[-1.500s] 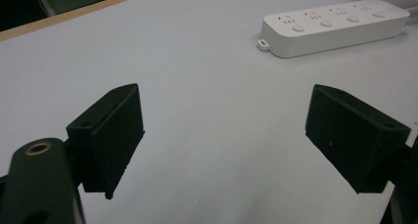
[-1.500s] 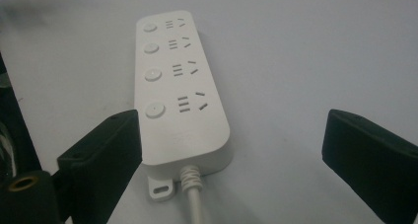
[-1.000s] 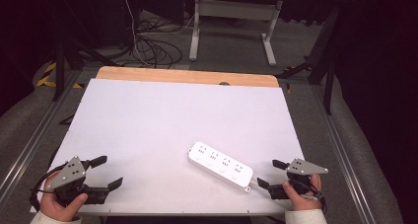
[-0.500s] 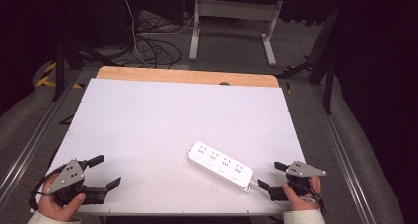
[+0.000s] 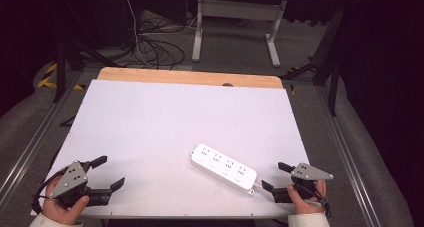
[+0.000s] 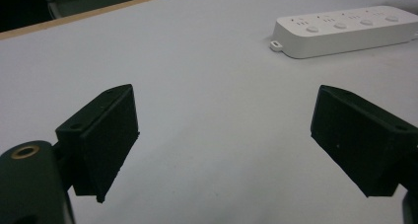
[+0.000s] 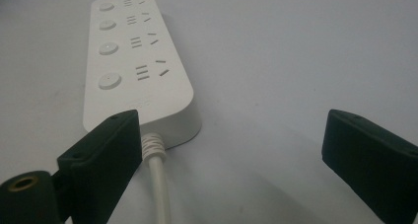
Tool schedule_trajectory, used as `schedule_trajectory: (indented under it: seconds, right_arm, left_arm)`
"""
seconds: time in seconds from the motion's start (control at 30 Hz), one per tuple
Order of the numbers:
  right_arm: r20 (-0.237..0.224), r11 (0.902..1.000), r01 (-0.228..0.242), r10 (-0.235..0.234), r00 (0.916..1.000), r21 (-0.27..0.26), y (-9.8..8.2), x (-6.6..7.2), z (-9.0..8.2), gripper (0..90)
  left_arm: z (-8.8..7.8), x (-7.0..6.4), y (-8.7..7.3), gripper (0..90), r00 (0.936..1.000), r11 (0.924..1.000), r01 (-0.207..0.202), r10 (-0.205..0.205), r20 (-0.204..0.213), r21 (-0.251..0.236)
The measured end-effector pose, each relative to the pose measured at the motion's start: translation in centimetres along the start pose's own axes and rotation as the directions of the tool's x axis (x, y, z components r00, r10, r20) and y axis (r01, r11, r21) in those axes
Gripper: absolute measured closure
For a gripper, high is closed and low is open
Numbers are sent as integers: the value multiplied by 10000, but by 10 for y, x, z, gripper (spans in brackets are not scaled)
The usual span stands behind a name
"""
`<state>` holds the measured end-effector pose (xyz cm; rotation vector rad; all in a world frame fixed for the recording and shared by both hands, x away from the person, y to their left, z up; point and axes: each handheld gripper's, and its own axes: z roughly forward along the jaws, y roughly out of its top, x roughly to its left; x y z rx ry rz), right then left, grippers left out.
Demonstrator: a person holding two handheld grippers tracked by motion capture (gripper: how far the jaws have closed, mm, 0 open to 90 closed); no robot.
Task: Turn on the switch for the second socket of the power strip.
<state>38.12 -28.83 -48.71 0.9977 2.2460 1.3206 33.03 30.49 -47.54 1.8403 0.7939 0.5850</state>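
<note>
On the white table (image 5: pixel 165 122), seen from the high view, a power strip (image 5: pixel 223 167) lies slantwise near the front right. The left gripper (image 5: pixel 106 173) rests at the front left corner, well apart from it, jaws wide and empty; the right gripper (image 5: pixel 275 176) sits just beside the strip's cord end, also spread and empty.

In the left gripper view, the strip (image 6: pixel 345 30) lies far ahead at upper right.

In the right gripper view, the strip (image 7: pixel 132 61) (four sockets, four buttons) lies ahead, its cord (image 7: pixel 156 174) running beside the left jaw.
</note>
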Motion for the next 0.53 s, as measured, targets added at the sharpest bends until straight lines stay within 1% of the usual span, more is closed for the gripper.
schedule_trajectory:
  seconds: [0.13,0.3,0.4,0.53]
  right_arm:
    - [-107,9999,144,-144,9998,-18,2,2,2,90]
    - [-167,9999,136,-136,9998,-22,3,3,2,91]
    - [-170,9997,224,-225,9996,-70,4,5,3,93]
    - [-19,9995,291,-291,9996,-92,5,7,1,99]
  left_arm:
    - [-1,0,0,115,10000,10000,11,-11,-72,5]
    - [0,-1,0,115,9999,10000,38,-39,-125,-38]
    - [0,-1,0,115,9999,10000,72,-73,-119,-64]
    - [1,0,0,115,9998,9998,174,-174,-112,1]
